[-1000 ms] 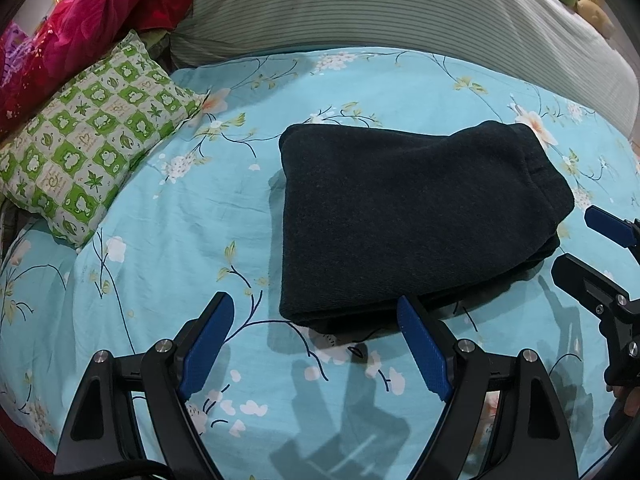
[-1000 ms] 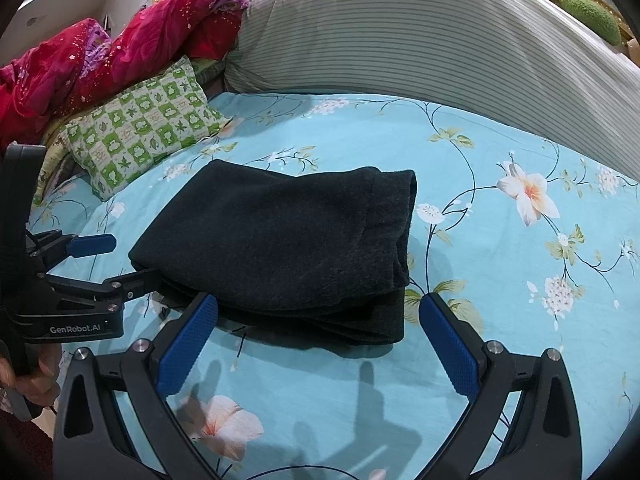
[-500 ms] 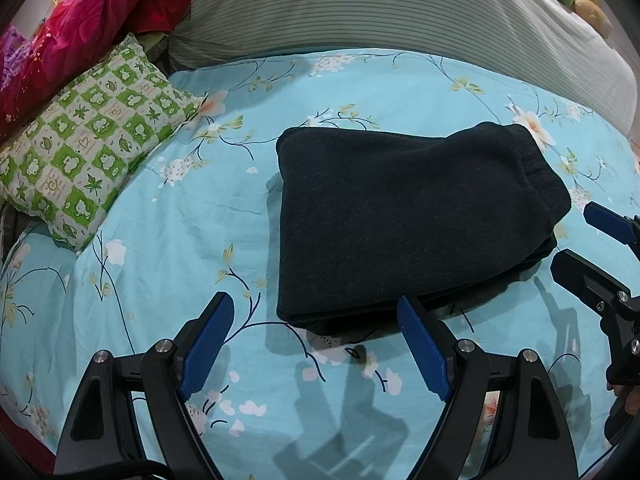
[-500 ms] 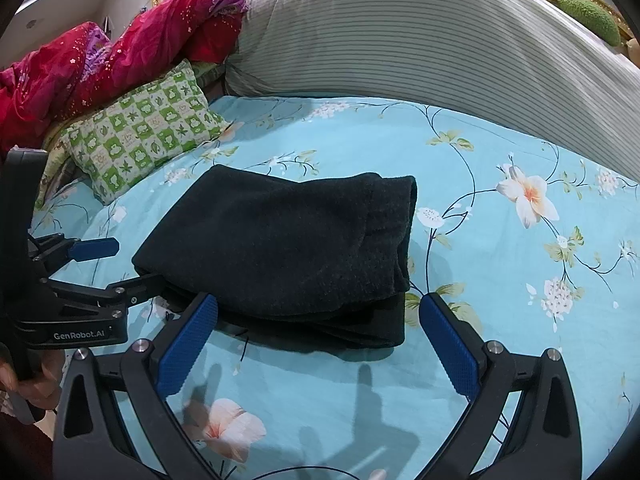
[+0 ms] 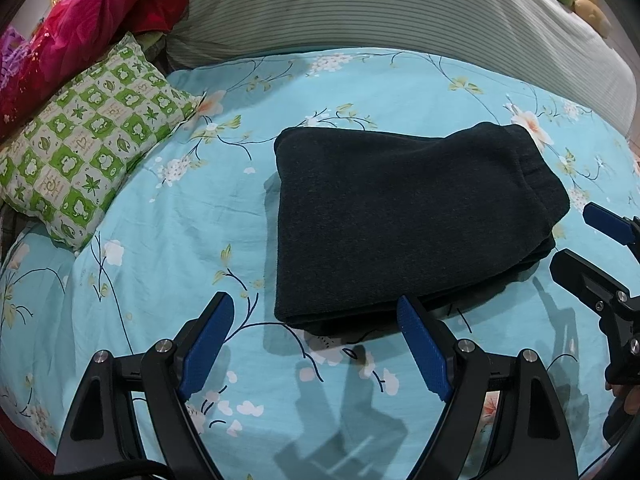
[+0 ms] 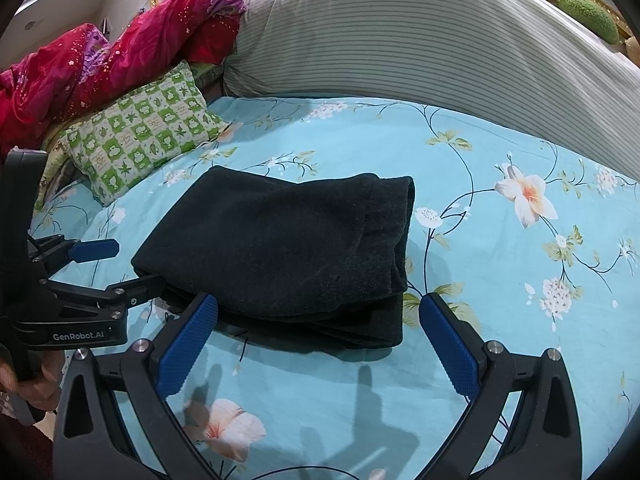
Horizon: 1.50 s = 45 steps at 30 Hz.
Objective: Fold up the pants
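Observation:
Dark navy pants (image 5: 404,216) lie folded into a compact rectangle on the turquoise floral bed sheet (image 5: 192,240); they also show in the right wrist view (image 6: 288,248). My left gripper (image 5: 316,344) is open and empty, just short of the fold's near edge. My right gripper (image 6: 316,340) is open and empty, just short of the pants' near edge. Each gripper shows in the other's view, the right one (image 5: 576,240) at the pants' waistband end, the left one (image 6: 120,264) at the fold's left corner.
A green checked pillow (image 5: 84,136) lies to the left. A red quilt (image 6: 112,56) is piled behind it. A large striped bolster (image 6: 420,40) runs along the back of the bed. A green plush toy (image 6: 588,16) sits at the far right.
Both grippers have shifted only slightly; the pants sit a little higher in both views. Both stay open, and the pants have not moved.

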Each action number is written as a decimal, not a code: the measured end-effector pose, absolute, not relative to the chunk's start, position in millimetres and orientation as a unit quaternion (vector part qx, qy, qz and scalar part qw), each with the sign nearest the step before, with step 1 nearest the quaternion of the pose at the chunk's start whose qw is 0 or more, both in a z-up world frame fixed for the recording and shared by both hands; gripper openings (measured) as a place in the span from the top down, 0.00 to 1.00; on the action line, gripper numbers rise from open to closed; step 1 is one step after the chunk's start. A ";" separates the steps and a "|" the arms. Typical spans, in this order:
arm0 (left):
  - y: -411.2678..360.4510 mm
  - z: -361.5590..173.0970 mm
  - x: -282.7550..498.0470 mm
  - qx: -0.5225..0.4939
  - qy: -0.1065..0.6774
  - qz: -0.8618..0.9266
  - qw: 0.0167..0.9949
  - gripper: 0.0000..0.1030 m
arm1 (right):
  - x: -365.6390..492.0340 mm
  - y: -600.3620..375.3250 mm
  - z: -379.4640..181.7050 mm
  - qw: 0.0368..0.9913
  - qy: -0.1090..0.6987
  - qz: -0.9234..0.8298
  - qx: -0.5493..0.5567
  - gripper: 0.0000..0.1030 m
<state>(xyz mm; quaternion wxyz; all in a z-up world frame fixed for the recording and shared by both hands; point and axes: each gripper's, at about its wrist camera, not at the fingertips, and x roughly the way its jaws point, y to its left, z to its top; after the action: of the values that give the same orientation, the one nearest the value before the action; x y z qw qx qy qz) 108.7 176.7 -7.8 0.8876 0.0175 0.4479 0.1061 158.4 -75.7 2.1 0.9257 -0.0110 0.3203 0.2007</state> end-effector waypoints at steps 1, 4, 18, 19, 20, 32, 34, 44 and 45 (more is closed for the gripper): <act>177.2 -7.8 108.9 0.017 0.448 0.106 0.887 0.18 | 158.5 -75.7 2.1 0.926 0.321 0.201 -0.011 0.02; 177.7 -8.0 109.0 0.017 0.448 0.106 0.887 0.18 | 158.8 -76.0 2.3 0.926 0.320 0.200 -0.011 0.02; 178.3 -7.8 109.6 0.017 0.446 0.103 0.889 0.18 | 159.0 -80.0 3.2 0.927 0.322 0.194 -0.007 0.02; 178.3 -7.9 109.5 0.017 0.446 0.103 0.889 0.18 | 159.1 -80.1 3.2 0.927 0.321 0.194 -0.006 0.02; 178.2 -8.0 109.7 0.017 0.447 0.103 0.888 0.18 | 159.3 -80.3 3.3 0.927 0.321 0.194 -0.006 0.02; 175.2 -6.5 111.1 0.020 0.445 0.100 0.890 0.18 | 160.1 -83.7 4.7 0.928 0.320 0.191 -0.003 0.02; 175.0 -6.3 110.9 0.020 0.445 0.102 0.889 0.18 | 160.5 -84.1 5.1 0.928 0.320 0.192 -0.003 0.02; 175.9 2.2 118.9 0.020 0.441 0.101 0.891 0.18 | 163.7 -84.4 16.0 0.931 0.310 0.193 0.001 0.02; 175.4 2.9 119.6 0.021 0.441 0.102 0.892 0.18 | 164.1 -84.1 16.8 0.931 0.309 0.193 0.002 0.02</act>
<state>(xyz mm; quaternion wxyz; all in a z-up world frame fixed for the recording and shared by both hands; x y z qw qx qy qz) 119.6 175.4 2.9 0.8916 0.0212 0.4408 0.1018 164.1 -84.1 16.8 0.9312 0.0016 0.3093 0.1928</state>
